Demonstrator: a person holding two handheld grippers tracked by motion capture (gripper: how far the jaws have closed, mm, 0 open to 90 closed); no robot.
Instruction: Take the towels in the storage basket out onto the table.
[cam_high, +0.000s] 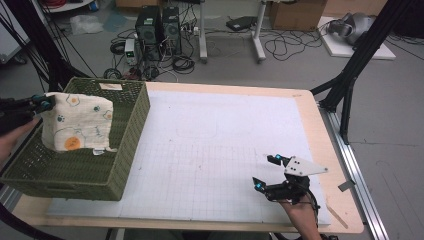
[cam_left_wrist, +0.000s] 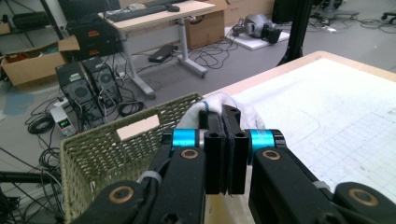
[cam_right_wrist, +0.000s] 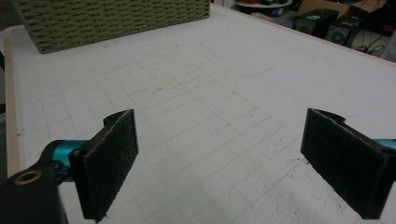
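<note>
A cream cloth (cam_high: 80, 122) printed with flowers and an orange spot hangs over the green woven basket (cam_high: 127, 145) at the table's left. My left gripper (cam_high: 46, 103) is shut on the cloth's upper left corner and holds it above the basket. In the left gripper view the jaws of my left gripper (cam_left_wrist: 225, 122) are pressed together on a white fold of the cloth (cam_left_wrist: 219, 103), past the basket's rim (cam_left_wrist: 112, 140). My right gripper (cam_high: 266, 171) rests near the table's front right, open, with nothing between its fingers (cam_right_wrist: 109, 161).
The white gridded mat (cam_high: 220, 145) covers most of the wooden table. The basket's side (cam_right_wrist: 107, 21) lies far across the mat from the right gripper. Computer towers (cam_high: 157, 27), cables and desk legs stand on the floor beyond the table.
</note>
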